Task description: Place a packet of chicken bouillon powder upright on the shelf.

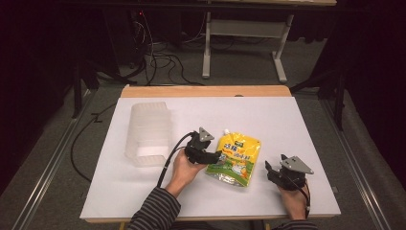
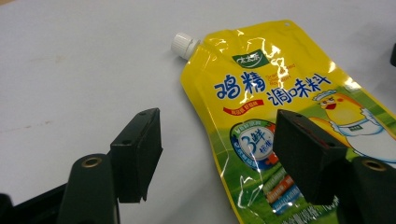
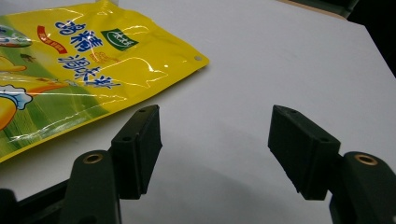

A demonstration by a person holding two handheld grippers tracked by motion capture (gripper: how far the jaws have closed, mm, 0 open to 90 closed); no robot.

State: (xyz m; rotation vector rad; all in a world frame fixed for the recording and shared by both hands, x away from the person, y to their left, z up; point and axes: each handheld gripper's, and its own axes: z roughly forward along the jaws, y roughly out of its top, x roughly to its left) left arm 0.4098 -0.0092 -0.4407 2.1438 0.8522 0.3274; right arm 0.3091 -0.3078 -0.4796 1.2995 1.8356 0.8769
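Note:
A yellow spouted pouch [image 1: 234,157] with blue lettering, a cartoon chicken and a white screw cap [image 2: 185,45] lies flat on the white table cover [image 1: 287,120]. My left gripper [image 1: 216,154] is at the pouch's left edge, low over the table. In the left gripper view the gripper [image 2: 217,126] stands open: one jaw is over bare table, the other over the pouch [image 2: 280,88], and neither pad presses on it. My right gripper [image 1: 269,168] rests to the right of the pouch. In the right gripper view it [image 3: 215,121] is open with nothing between its jaws, and the pouch [image 3: 70,60] lies to its left.
A translucent ribbed plastic container [image 1: 148,133] stands at the table's left, behind my left hand. A wooden strip [image 1: 206,91] runs along the far edge. Cables [image 1: 163,60] and a desk frame [image 1: 244,43] lie on the floor beyond.

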